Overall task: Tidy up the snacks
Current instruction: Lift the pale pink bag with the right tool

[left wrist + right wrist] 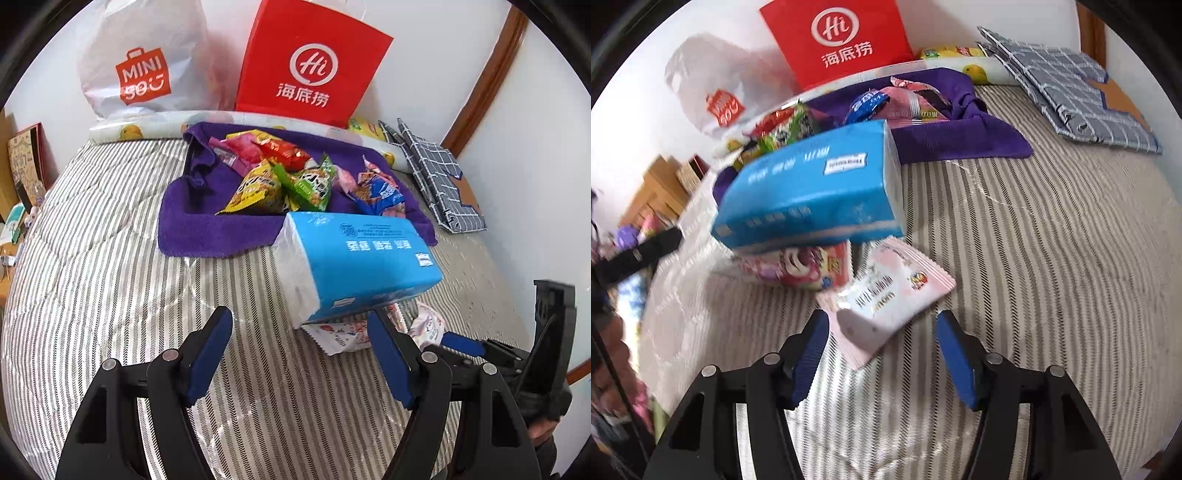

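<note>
Several bright snack packets [280,181] lie heaped on a purple towel [207,229] on the striped bed; they also show in the right wrist view [783,129]. A blue tissue pack [354,258] [812,192] rests on top of a pink-and-white snack packet [340,336] [809,269]. A pale pink snack packet [890,295] [428,325] lies in front of it. My left gripper [299,354] is open and empty, just short of the tissue pack. My right gripper [882,350] is open, its jaws on either side of the pale pink packet's near end.
A red paper bag [310,62] and a white Miniso bag [140,70] lean on the wall behind the towel. A folded checked cloth [432,177] [1067,85] lies at the right. A wooden shelf [653,188] stands left of the bed.
</note>
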Demonstrator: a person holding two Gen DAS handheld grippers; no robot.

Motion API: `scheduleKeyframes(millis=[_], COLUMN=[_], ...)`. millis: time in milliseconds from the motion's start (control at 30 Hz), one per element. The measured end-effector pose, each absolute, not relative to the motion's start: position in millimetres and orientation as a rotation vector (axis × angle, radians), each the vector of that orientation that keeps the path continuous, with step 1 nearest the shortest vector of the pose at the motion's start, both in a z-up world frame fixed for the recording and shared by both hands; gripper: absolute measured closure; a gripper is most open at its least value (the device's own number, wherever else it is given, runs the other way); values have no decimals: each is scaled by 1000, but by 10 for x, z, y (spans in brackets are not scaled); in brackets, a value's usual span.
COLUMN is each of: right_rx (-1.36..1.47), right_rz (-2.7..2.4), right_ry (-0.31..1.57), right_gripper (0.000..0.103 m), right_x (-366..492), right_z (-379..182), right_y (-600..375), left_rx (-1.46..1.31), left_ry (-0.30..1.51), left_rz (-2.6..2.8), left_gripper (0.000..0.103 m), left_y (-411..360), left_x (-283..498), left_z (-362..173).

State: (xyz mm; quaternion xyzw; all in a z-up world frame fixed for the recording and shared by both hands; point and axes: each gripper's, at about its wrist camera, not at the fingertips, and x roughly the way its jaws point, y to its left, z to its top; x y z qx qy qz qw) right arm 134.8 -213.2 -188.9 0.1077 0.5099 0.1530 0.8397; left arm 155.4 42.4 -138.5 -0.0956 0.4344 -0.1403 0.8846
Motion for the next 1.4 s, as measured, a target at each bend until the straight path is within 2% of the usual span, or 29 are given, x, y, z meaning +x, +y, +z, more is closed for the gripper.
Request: scheduleKeyframes(millis=[200, 400, 467, 533, 667, 967, 1100, 1400], right_rx=[270, 142, 80, 30, 50, 39, 18, 11], right_rz=[280, 233, 224, 219, 244, 163, 161, 166], right_ry=[1076, 1047, 1031, 1015, 1011, 982, 972, 962], right_gripper=[44, 43, 46, 58, 63, 64, 64, 64], right_x=[1468, 1498, 1471, 1450, 1422, 1312, 1281, 1234], right_z=[-1895, -1915, -1936, -1949, -1941, -1937, -1935, -1920], right_y=[-2128, -1930, -1883, -1885, -2039, -2490, -2501, -2501], left_rx=[-205, -204, -198, -188, -167, -162, -158, -97], left_ry=[919, 920, 916, 910, 917, 958, 978, 984], left_rz=[-294, -303, -317, -331, -356, -379, -396, -386], left_gripper=[28, 28, 28, 28, 28, 28, 32, 32], left_y=[456, 431, 392, 337, 210, 20, -68, -191], left_x=[1546, 1537, 1534, 1540, 1601, 1773, 1786, 1674], left_z=[-1445, -1443, -1433, -1427, -1468, -1651, -1691, -1683])
